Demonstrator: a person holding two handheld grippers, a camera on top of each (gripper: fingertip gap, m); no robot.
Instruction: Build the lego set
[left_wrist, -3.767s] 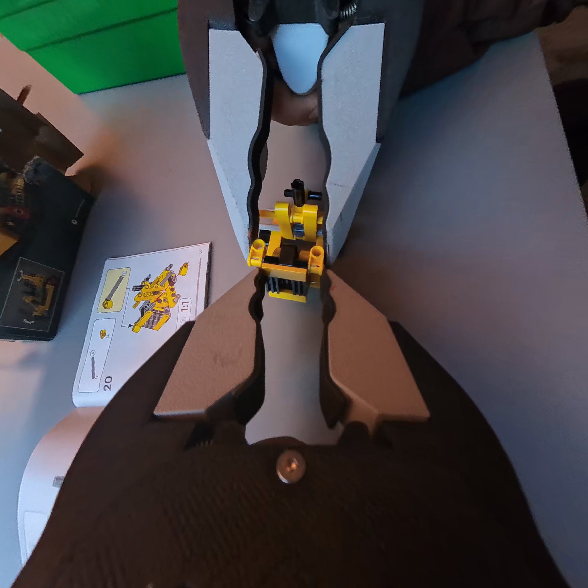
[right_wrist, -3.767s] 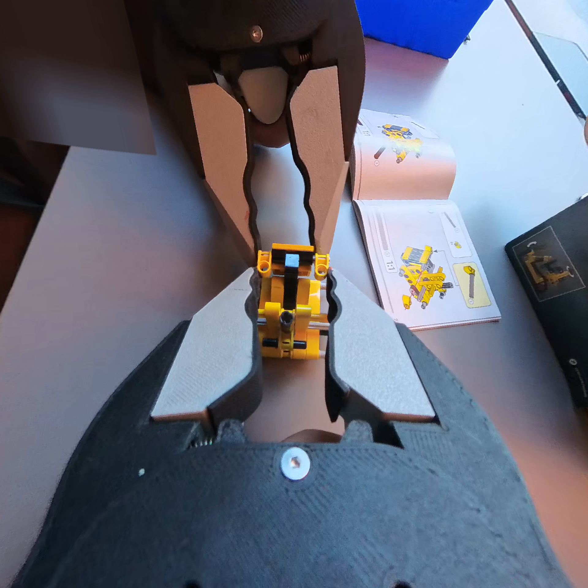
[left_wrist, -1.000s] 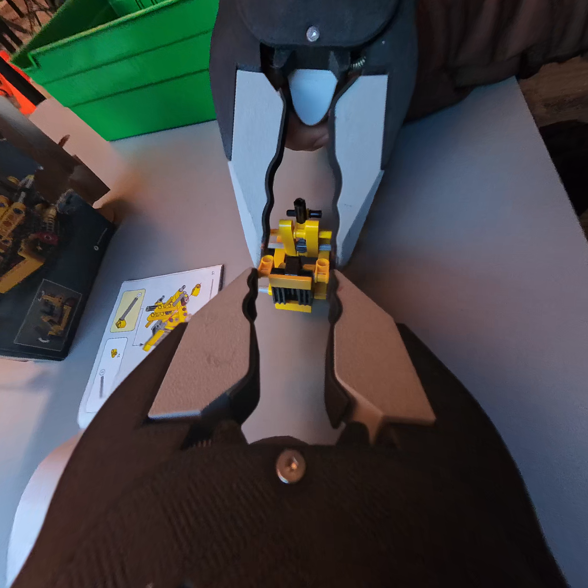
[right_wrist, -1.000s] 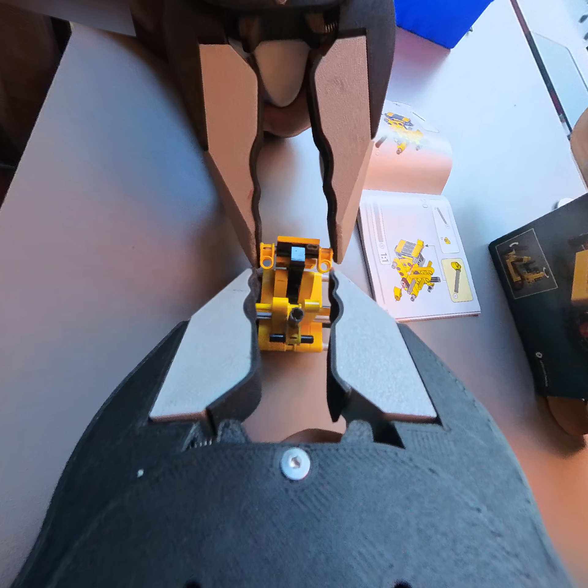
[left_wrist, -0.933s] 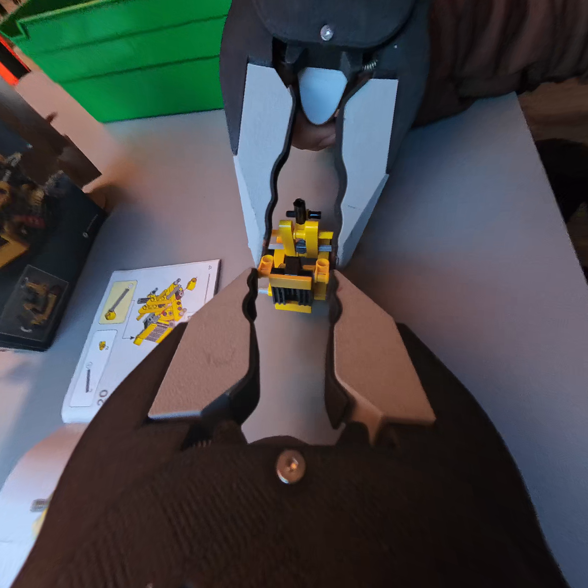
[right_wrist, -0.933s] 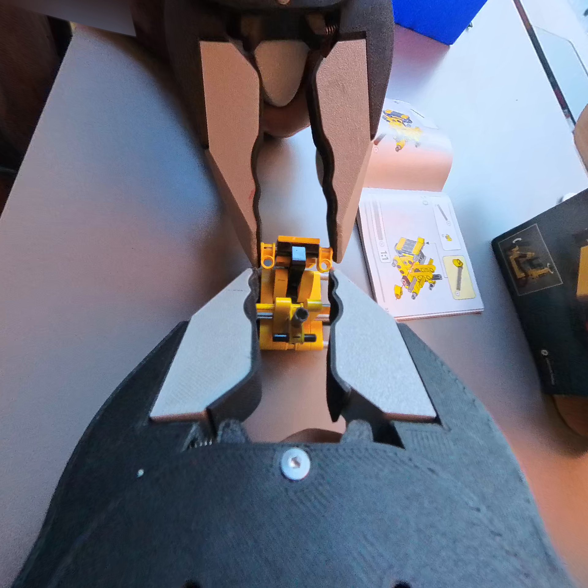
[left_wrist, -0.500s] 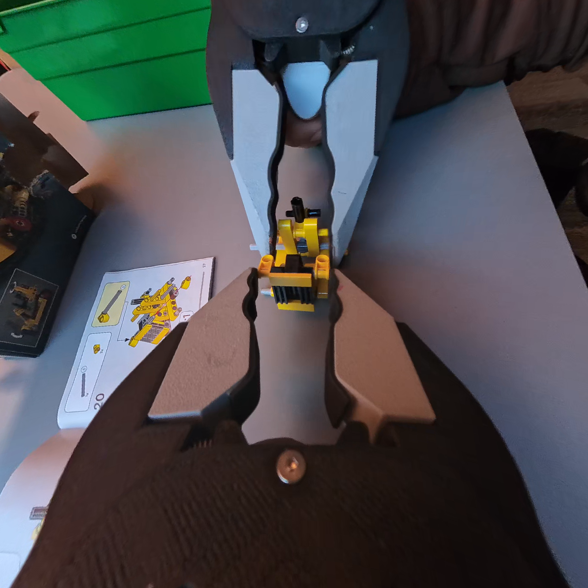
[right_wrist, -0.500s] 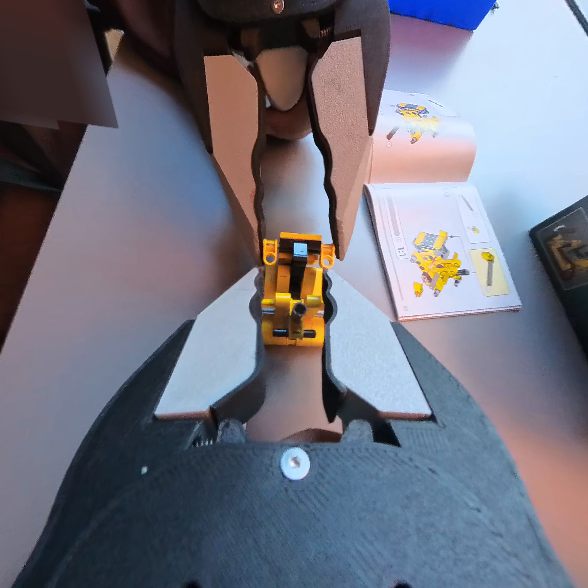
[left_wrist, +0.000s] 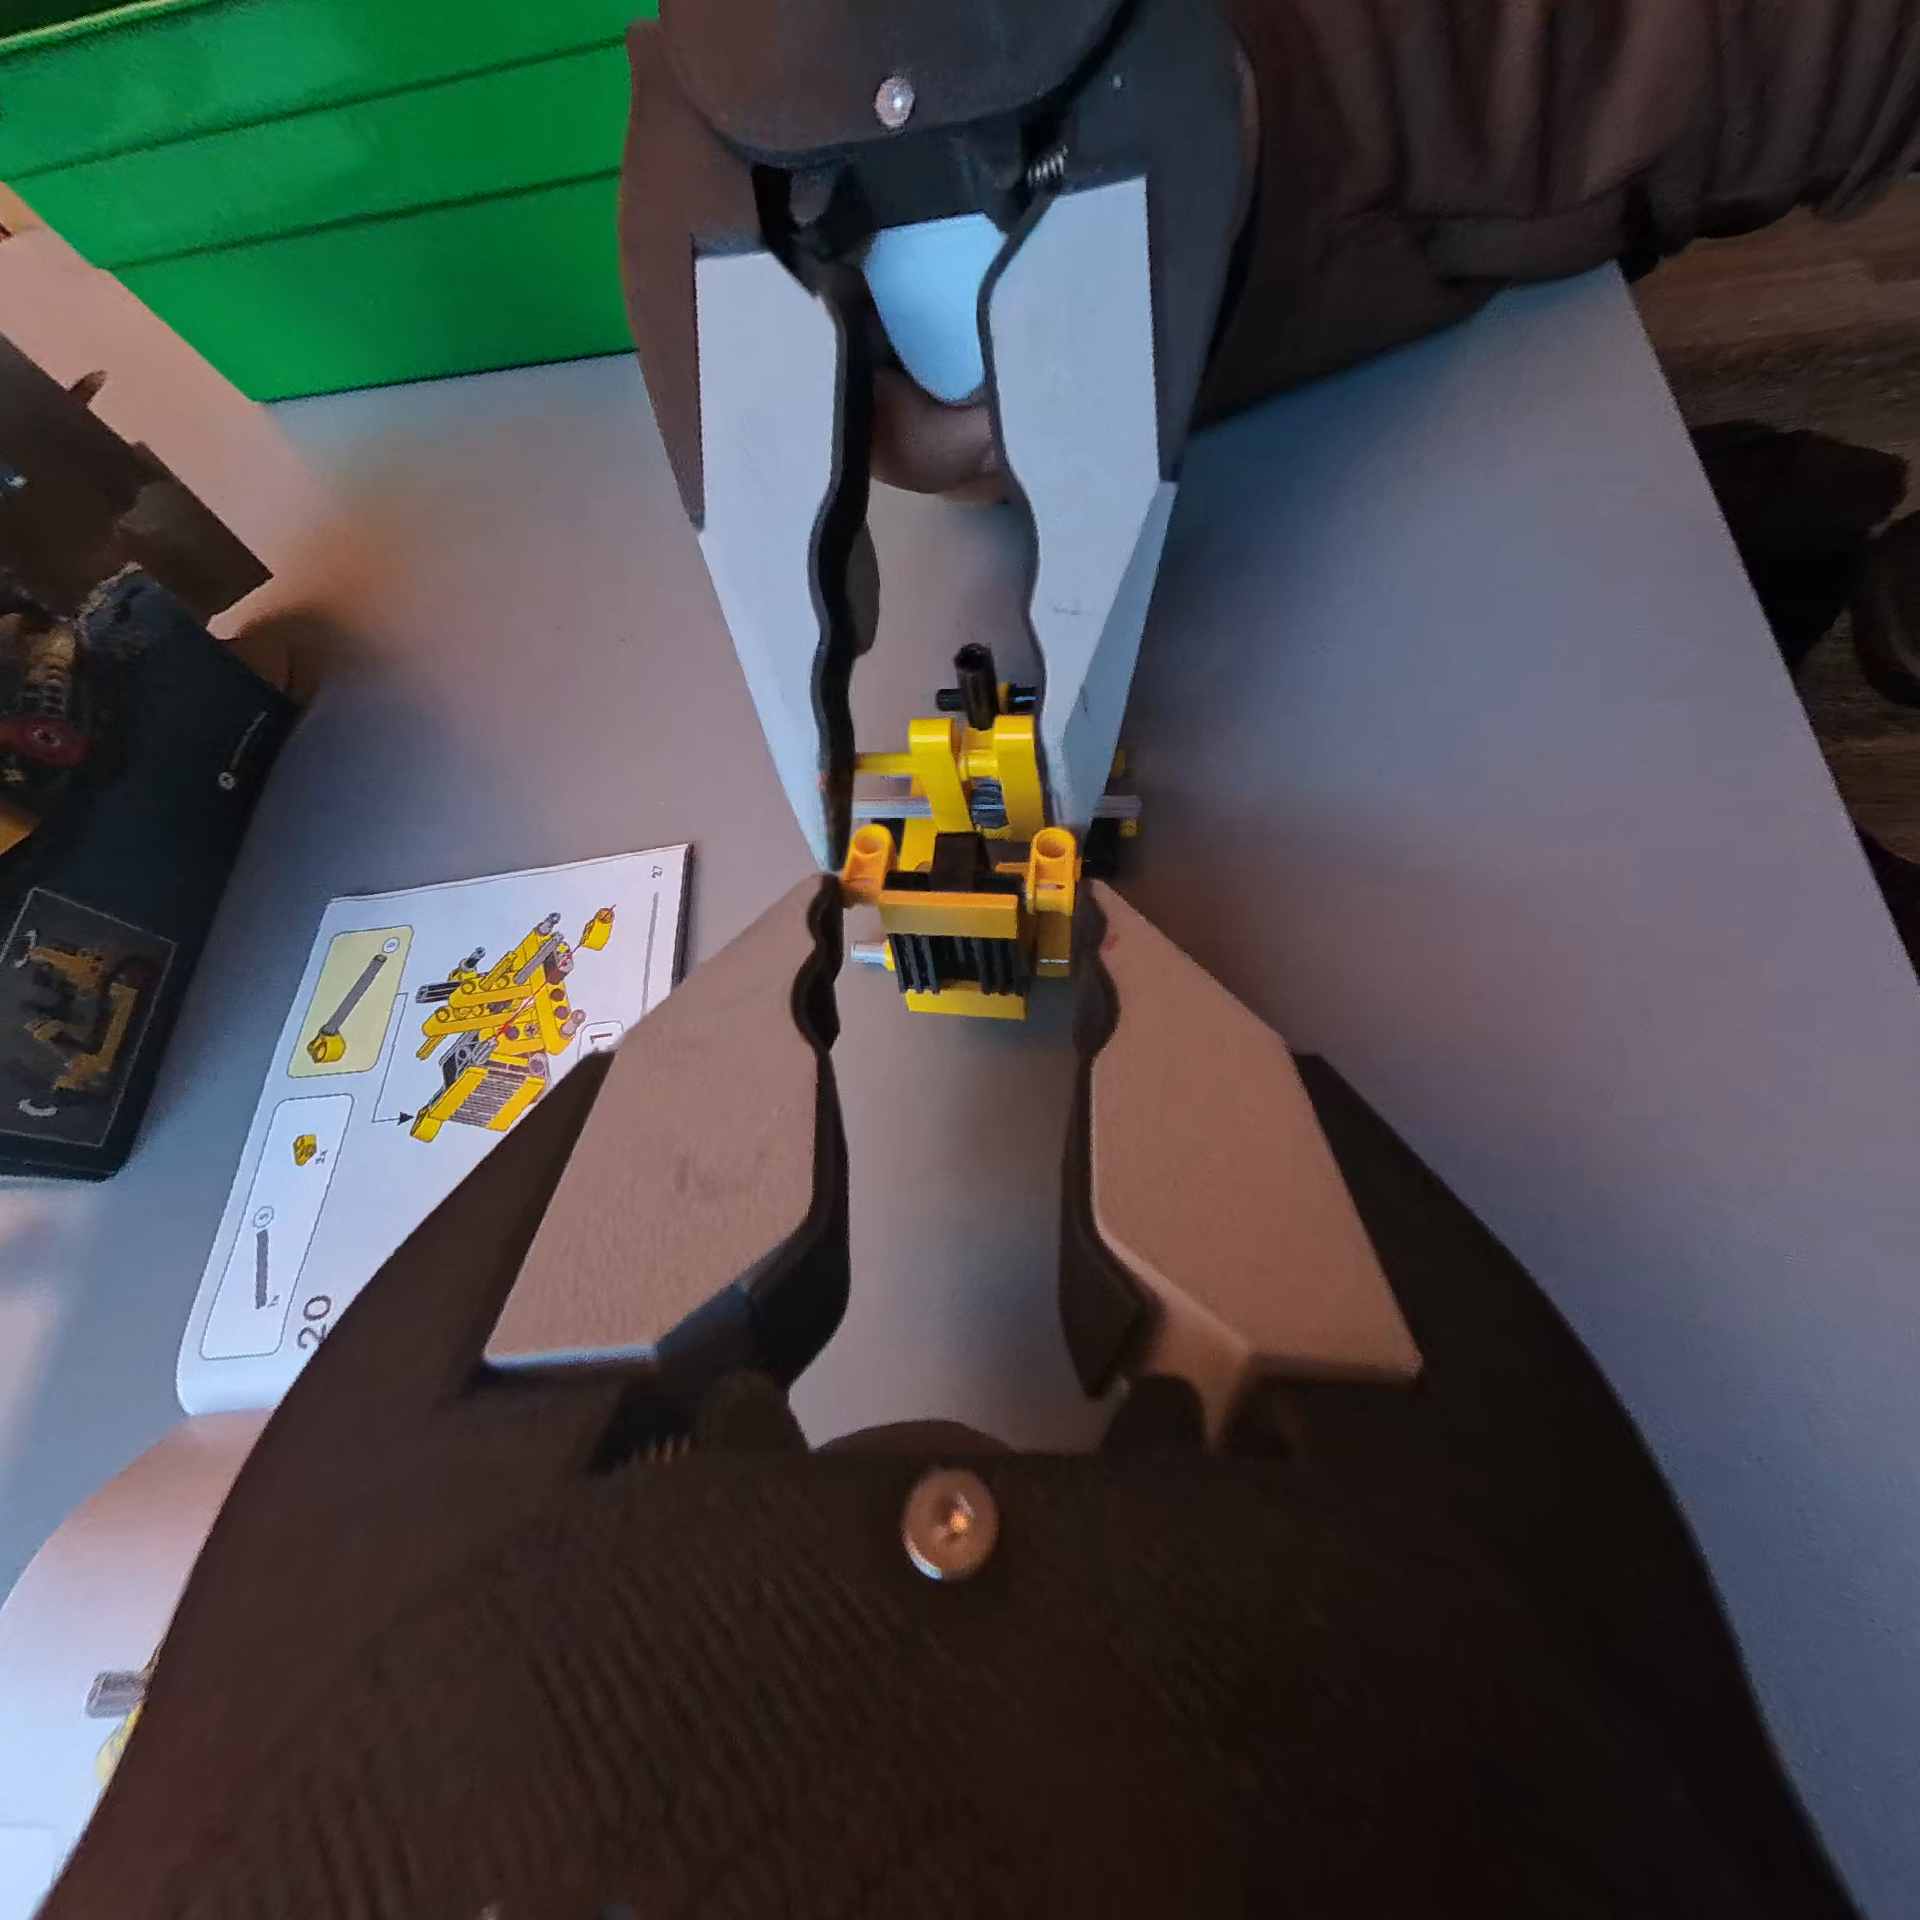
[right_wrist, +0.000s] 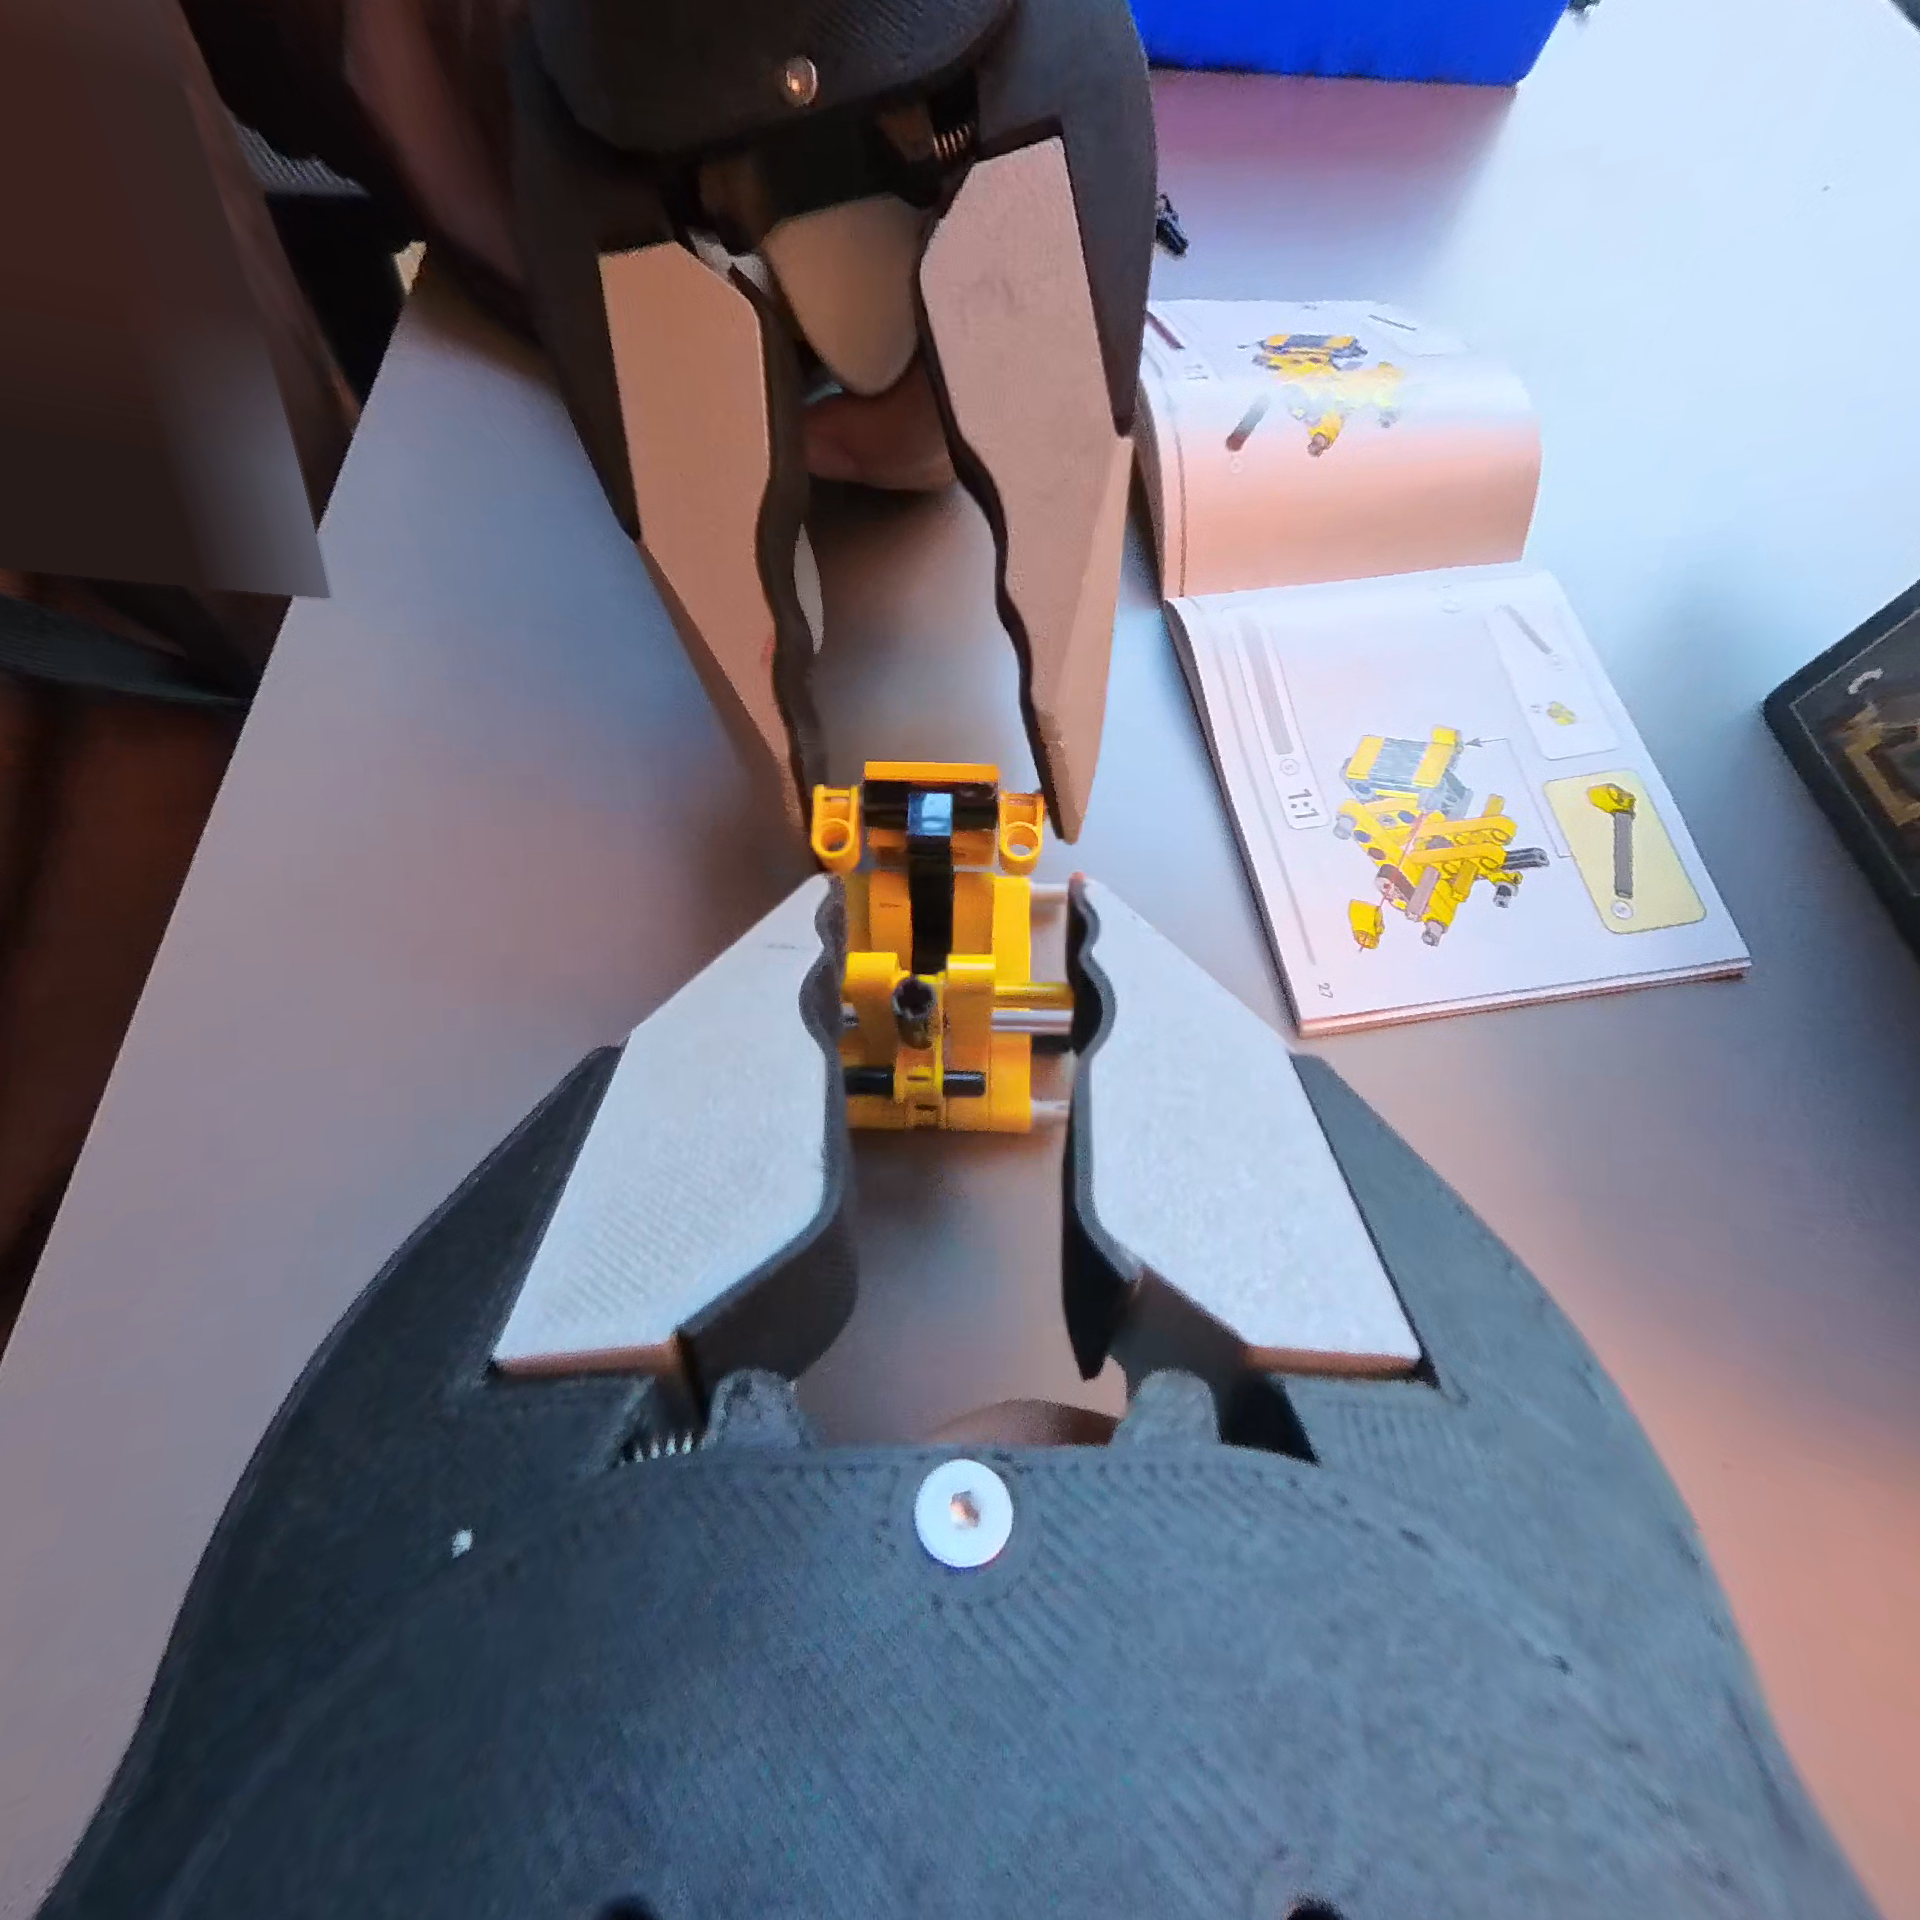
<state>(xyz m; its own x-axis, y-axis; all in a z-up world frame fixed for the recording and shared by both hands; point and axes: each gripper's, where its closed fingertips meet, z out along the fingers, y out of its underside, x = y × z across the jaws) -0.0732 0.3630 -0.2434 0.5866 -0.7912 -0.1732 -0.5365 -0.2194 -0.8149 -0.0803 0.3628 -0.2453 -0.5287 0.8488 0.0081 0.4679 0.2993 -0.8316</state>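
Small yellow-and-black brick model (left_wrist: 961, 894) on the grey table (left_wrist: 1455, 831); left gripper (left_wrist: 951, 914) fingers spread just off it; right gripper (right_wrist: 951, 977) pinches its axles.

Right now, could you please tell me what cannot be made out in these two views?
- Lego model: its underside is hidden in both views by its own body.
- Right gripper: whether it pinches the model is unclear in the right wrist view; its fingers cover the contact.
- Booklet: partly covered by the left gripper's body in the left wrist view.
- Black box: cut off by the right wrist view's edge.

Green bin (left_wrist: 312, 177) and blue bin (right_wrist: 1340, 36) on the grey table (left_wrist: 1455, 935).
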